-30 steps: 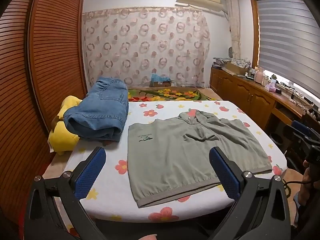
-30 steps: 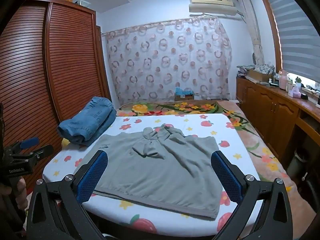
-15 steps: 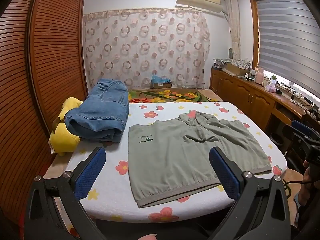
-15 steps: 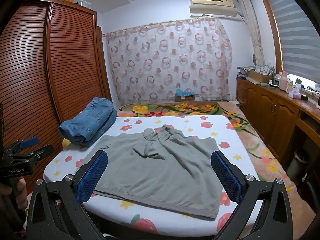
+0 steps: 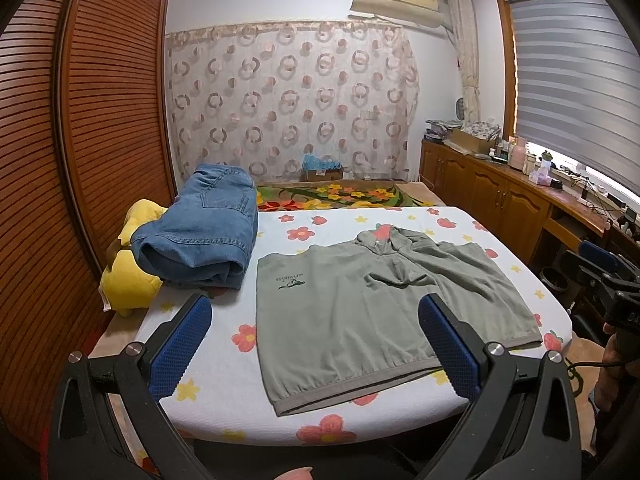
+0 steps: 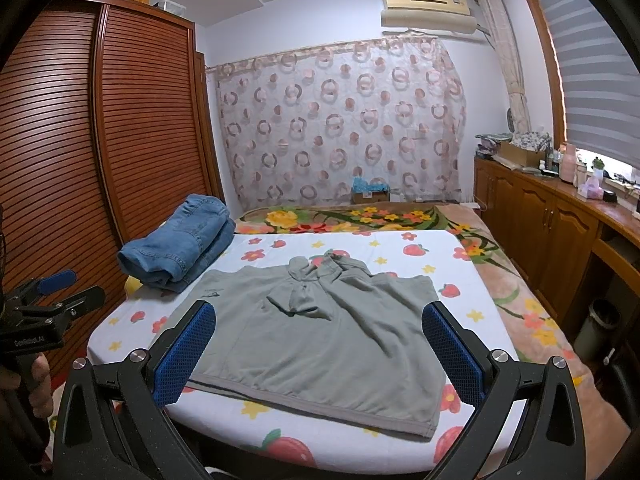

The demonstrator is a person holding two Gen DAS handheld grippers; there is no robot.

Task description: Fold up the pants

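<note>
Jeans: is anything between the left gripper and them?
Nothing visible. The left gripper is open at the near bed edge; the folded jeans lie ahead to its left, partly on a yellow pillow, beside the grey shirt.

A grey-green hooded top (image 5: 360,304) is lying flat on the bed's flower-print sheet (image 5: 224,392), its hem towards the camera. A yellow soft toy (image 5: 128,280) is sitting at the bed's left edge. A circle-patterned curtain (image 6: 344,128) is hanging behind, an air conditioner (image 6: 428,8) is sitting above it, and wooden cabinets (image 6: 540,232) are lining the right wall.
</note>
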